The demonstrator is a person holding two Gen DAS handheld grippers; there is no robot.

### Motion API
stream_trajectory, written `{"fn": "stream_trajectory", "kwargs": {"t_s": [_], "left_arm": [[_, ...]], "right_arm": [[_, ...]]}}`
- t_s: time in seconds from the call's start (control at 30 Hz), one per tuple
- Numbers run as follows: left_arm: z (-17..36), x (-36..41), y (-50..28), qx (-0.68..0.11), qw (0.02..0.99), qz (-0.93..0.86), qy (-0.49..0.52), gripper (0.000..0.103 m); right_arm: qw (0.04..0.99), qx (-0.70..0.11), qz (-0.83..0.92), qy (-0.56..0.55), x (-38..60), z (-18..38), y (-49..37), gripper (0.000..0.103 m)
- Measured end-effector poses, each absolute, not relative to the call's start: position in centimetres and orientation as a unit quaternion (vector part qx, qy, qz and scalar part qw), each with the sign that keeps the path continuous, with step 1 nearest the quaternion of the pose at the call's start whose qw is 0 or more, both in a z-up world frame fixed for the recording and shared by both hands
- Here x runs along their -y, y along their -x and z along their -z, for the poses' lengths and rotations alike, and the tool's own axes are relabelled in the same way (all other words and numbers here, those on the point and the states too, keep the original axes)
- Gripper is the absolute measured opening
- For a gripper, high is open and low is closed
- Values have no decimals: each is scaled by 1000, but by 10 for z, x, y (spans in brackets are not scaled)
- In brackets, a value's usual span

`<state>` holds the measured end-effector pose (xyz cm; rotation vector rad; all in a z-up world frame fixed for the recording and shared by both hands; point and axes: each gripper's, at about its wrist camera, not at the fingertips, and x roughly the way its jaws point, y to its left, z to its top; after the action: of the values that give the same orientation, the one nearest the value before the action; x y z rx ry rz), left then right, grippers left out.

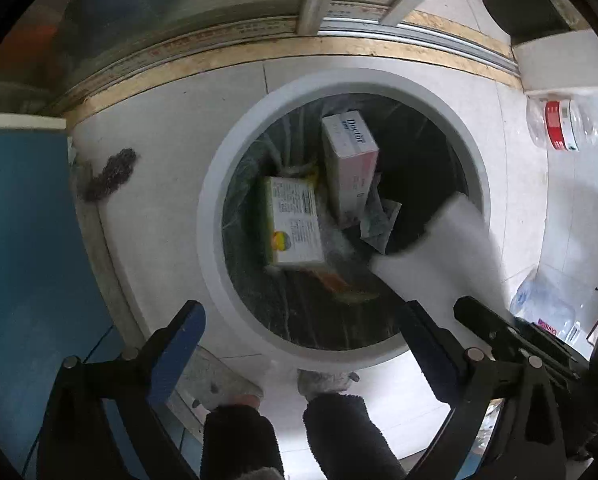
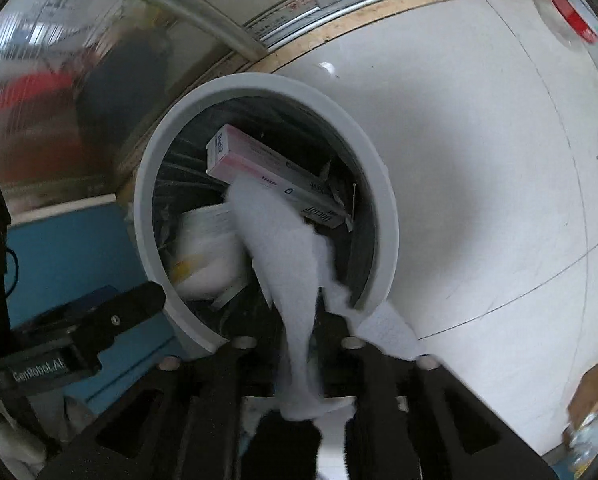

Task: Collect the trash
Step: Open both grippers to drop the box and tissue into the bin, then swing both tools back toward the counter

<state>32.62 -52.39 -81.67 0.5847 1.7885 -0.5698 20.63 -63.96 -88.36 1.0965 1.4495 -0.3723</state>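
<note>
White floor (image 1: 511, 184); bin (image 1: 219, 184) holds boxes (image 1: 349, 168), white tissue (image 2: 283, 248).

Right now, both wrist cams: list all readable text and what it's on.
"Doctor": side of the white and pink box in the bin; brand reading uncertain.
"GenRoboL.AI": label on the left gripper, seen from the right wrist; last letters unclear.
Green and white box: dense print, too small to read.
Red-labelled bottle: text blurred.
Clear bottle on the floor: pink label, unreadable.
</note>
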Motion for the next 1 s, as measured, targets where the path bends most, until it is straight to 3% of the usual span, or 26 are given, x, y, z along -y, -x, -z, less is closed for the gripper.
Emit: {"fn": "stream_trajectory", "kwargs": {"t_s": [0.03,0.17,0.23,0.33,0.6,1.0], "left_arm": [[817,521,-326,-757,557,239,-243,100],[799,510,-334,-740,585,225,-244,100],[784,505,-336,-720,608,213,-259,100],[762,498,-335,-691,635,204,-279,100],[683,479,-319,-657,669,201,-284,100],[490,454,-282,-606,716,231,-258,100]], "right_arm": [[604,-622,161,-471,641,878,-206,58],[621,-617,169,-453,646,857,-200,66],[632,-622,178,-427,647,844,-202,85],[654,-630,207,-364,648,814,-201,102],[692,-616,242,-289,641,718,-192,103],[719,-582,255,-281,616,521,-147,103]]}}
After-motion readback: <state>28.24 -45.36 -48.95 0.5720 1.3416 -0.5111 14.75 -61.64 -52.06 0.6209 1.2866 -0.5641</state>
